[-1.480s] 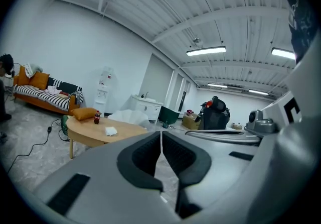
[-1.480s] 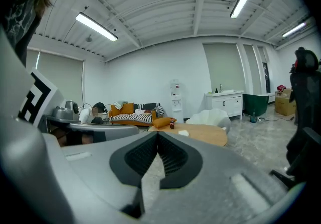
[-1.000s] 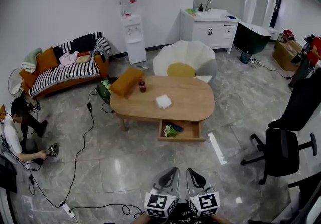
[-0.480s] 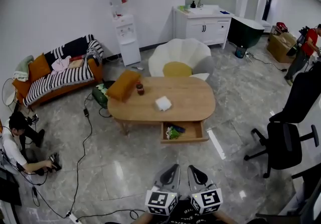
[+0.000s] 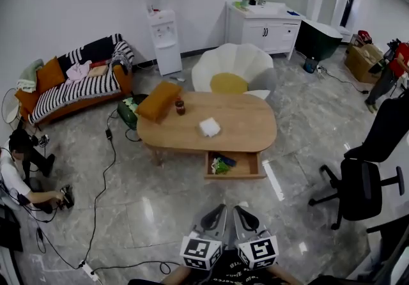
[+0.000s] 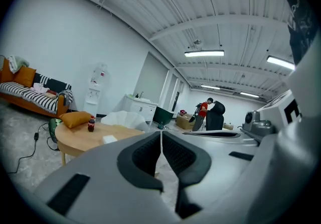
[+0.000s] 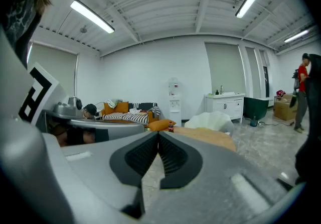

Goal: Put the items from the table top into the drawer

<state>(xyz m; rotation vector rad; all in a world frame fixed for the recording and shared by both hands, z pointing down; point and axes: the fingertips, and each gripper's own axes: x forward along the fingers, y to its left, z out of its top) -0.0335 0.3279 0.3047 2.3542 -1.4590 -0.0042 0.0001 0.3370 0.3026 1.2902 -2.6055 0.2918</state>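
Note:
An oval wooden table (image 5: 236,125) stands mid-room, well ahead of me. On it lie an orange cushion (image 5: 158,101), a small dark bottle (image 5: 180,107) and a white packet (image 5: 209,127). The table's drawer (image 5: 246,167) is pulled out on the near side, with green and blue items (image 5: 220,164) inside. My left gripper (image 5: 216,218) and right gripper (image 5: 245,220) hang side by side over the floor, far short of the table. Both are shut and hold nothing. The left gripper view shows its jaws (image 6: 161,137) closed, with the bottle (image 6: 91,123) beyond; the right gripper (image 7: 158,140) looks the same.
A striped sofa (image 5: 77,85) lines the left wall, and a person (image 5: 19,172) sits on the floor near it. Cables (image 5: 102,194) and a power strip (image 5: 86,269) cross the floor at left. A black office chair (image 5: 361,181) stands at right, a white petal chair (image 5: 233,73) behind the table.
Both grippers have slipped slightly lower in the head view, still side by side and shut. The room has shifted a little in the picture; the table's items lie as before.

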